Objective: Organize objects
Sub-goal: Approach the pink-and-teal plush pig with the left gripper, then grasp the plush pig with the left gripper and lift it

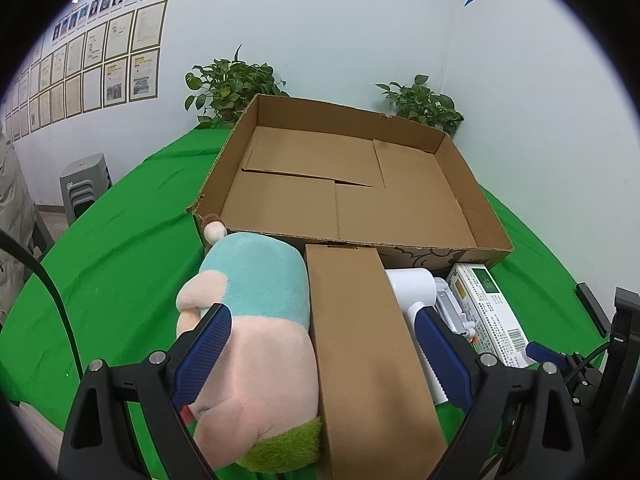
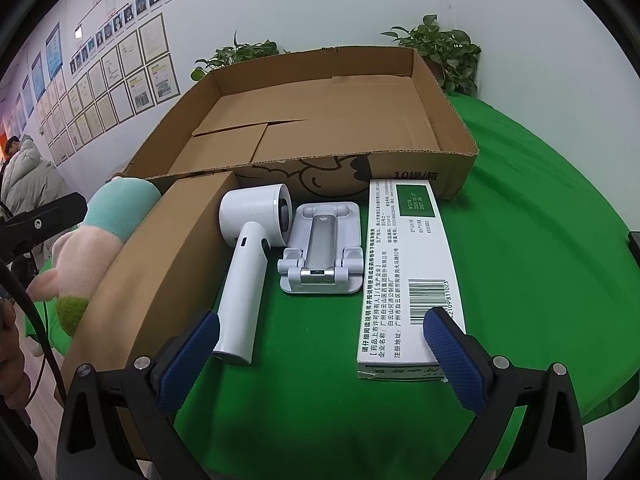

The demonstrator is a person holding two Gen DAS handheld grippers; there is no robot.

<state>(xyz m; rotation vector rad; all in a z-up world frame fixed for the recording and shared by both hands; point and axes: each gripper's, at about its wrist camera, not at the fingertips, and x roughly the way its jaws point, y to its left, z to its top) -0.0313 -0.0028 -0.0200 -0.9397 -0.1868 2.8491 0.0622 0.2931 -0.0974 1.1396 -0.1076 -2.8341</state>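
Observation:
A wide, shallow cardboard tray (image 1: 460,172) (image 2: 452,116) stands empty at the back of the green table. In front of it, left to right, lie a pink and teal plush toy (image 1: 256,320) (image 2: 100,232), a long brown carton (image 1: 360,340) (image 2: 172,252), a white handheld fan (image 2: 248,264) (image 1: 412,284), a white folding phone stand (image 2: 320,256) and a white medicine box (image 2: 404,272) (image 1: 488,312). My left gripper (image 1: 322,322) is open above the plush toy and the carton, gripping nothing. My right gripper (image 2: 322,326) is open over the green cloth between the fan's handle and the medicine box.
Two potted plants (image 1: 228,84) (image 1: 424,104) stand behind the tray against the wall. A grey stool stack (image 1: 84,188) sits left of the table. A person in a pale padded coat (image 2: 28,176) stands at the far left. The other gripper's black frame (image 1: 580,364) shows at right.

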